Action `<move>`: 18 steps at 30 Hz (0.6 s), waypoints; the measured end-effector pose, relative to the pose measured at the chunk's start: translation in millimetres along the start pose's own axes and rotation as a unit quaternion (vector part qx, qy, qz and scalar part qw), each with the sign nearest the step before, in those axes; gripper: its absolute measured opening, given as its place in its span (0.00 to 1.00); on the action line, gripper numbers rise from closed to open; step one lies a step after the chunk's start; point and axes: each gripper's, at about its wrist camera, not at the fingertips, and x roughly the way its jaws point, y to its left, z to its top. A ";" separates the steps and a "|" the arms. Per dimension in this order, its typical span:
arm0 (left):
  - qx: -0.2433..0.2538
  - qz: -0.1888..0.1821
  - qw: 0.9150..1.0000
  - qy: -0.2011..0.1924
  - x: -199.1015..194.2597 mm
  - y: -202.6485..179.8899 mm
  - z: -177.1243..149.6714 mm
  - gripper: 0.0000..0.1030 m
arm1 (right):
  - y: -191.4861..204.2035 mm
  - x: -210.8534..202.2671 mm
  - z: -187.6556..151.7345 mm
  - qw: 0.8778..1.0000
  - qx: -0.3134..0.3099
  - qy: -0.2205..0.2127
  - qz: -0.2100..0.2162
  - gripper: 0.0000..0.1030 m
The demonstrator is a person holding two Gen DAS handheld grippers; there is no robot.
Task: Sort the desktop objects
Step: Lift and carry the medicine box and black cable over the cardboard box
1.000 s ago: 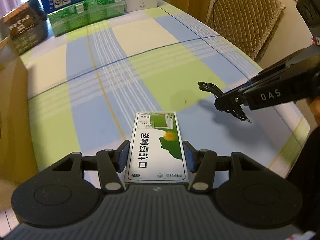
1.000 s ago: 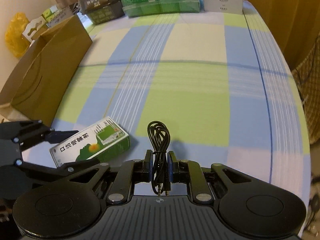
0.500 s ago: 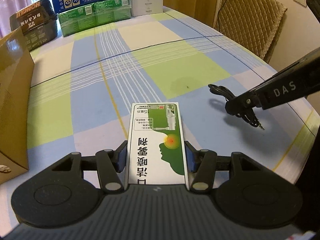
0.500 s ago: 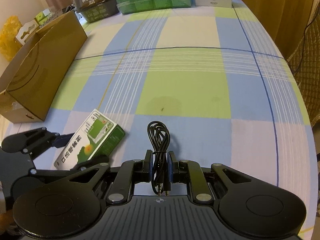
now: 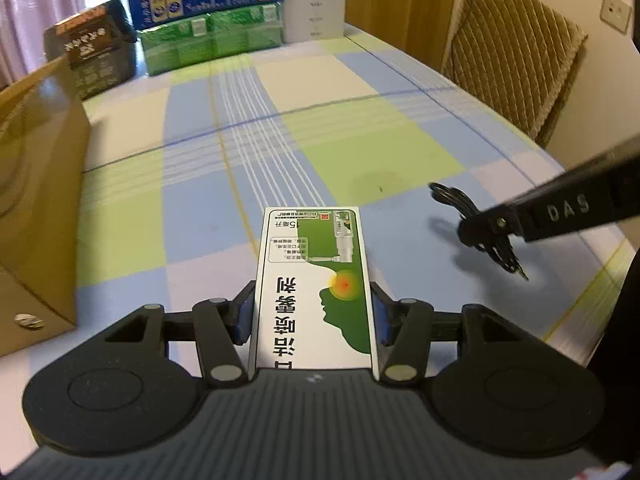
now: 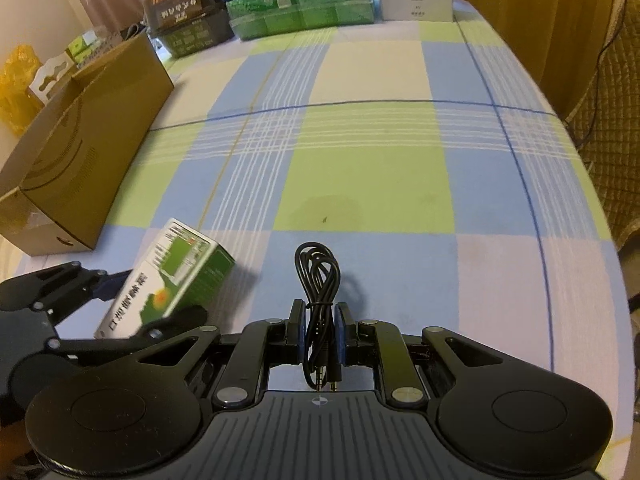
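Two grippers were both loaded at this moment. Furthest left stood the open cardboard box point(image 6: 86, 128) on the desk point(image 6: 368, 184), its brown wall reaching into the left wrist view much more than a second earlier, when only a sliver of it showed; the left gripper had evidently swung and lifted toward it. Next came the left gripper point(image 5: 312, 318), its pads pressed against both long sides of the green and white medicine box point(image 5: 314, 280), which it held clear of the checked cloth. In the right wrist view that medicine box point(image 6: 172, 280) sat tilted and raised, nose pointing toward the cardboard box, whereas a second before it had lain lower and flatter near the desk edge. Judging by this, the carry toward the cardboard box was under way and the drop was likely the next step. Further right, the right gripper point(image 6: 320, 332) was closed narrowly on the bundled black audio cable point(image 6: 318, 276), its loop sticking out ahead and its two plugs hanging back toward the camera. That grip looked unchanged over the second, though the right gripper had risen too, with more of the far desk in view. Both items seemed ready for sorting, neither yet placed
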 end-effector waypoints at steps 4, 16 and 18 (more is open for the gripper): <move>-0.016 0.008 1.000 -0.010 -21.4 0.6 4.9 0.49 | 3.3 -21.2 -4.0 1.000 -0.002 -0.015 -0.002 0.11; -0.056 0.019 0.998 -0.033 -81.0 -2.4 5.1 0.49 | 32.0 -73.4 -14.3 0.998 -0.025 -0.060 -0.006 0.11; -0.058 0.021 0.997 -0.036 -89.4 -2.6 4.1 0.49 | 36.7 -78.6 -15.9 0.997 -0.029 -0.065 -0.006 0.11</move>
